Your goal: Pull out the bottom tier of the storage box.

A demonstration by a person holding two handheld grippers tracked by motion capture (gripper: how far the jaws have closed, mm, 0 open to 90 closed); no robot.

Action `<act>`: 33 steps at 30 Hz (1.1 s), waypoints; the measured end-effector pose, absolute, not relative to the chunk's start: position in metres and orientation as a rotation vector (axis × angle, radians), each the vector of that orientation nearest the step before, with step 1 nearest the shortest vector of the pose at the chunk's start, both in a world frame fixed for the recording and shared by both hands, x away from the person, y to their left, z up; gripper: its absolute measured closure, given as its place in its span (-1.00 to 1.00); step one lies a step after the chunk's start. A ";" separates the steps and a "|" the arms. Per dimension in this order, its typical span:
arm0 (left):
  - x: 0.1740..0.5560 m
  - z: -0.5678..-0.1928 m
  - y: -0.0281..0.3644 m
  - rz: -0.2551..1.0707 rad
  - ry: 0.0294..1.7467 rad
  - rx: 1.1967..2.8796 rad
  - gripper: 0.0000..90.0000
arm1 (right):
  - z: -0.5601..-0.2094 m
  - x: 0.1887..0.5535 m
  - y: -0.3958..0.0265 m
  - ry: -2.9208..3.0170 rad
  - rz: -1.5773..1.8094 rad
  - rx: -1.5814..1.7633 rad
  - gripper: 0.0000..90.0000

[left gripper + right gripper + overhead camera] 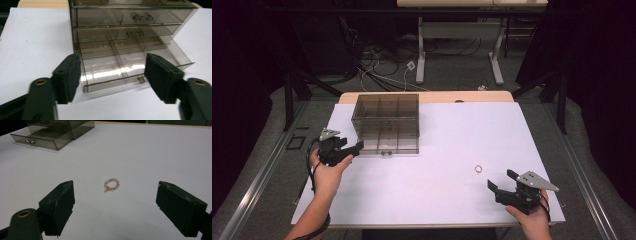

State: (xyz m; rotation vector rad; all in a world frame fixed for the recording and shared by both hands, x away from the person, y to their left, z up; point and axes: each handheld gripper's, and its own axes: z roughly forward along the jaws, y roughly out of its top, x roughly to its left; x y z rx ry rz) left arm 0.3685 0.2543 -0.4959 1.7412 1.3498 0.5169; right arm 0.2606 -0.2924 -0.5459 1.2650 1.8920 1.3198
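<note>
A smoky clear drawer box (387,122) stands at the table's back left, its bottom drawer (130,66) pulled out, with a small metal knob (141,79) on its front. My left gripper (353,149) is open just left of the drawer, jaws wide before its front corner, holding nothing. A small pink bead ring (478,169) with a white charm lies on the white tabletop right of centre. My right gripper (500,181) is open near the front right, short of the ring (111,184), which lies ahead between the jaws. The drawer box (53,132) also shows far off in the right gripper view.
The white tabletop (447,135) has a wooden strip along its back edge (427,96). Beyond the table are another desk's legs (420,55) and loose cables on the floor (382,65). Dark frame posts (288,95) stand at both sides.
</note>
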 end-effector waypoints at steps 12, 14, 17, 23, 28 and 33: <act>0.340 -0.500 0.262 0.510 1.318 1.681 -0.88 | -0.540 0.267 -0.280 1.949 1.258 1.152 -0.58; 0.337 -0.501 0.265 0.523 1.308 1.695 -0.91 | -0.539 0.268 -0.279 1.964 1.245 1.153 -0.51; 0.332 -0.502 0.269 0.528 1.292 1.691 -0.99 | -0.538 0.273 -0.277 1.988 1.231 1.144 -0.46; 0.319 -0.512 0.271 0.527 1.276 1.688 -0.99 | -0.537 0.280 -0.273 2.067 1.193 1.151 -0.37; 0.313 -0.520 0.271 0.516 1.269 1.683 -0.99 | -0.538 0.284 -0.269 2.111 1.170 1.144 -0.32; 0.307 -0.527 0.270 0.494 1.276 1.700 -0.99 | -0.537 0.290 -0.267 2.135 1.139 1.129 -0.26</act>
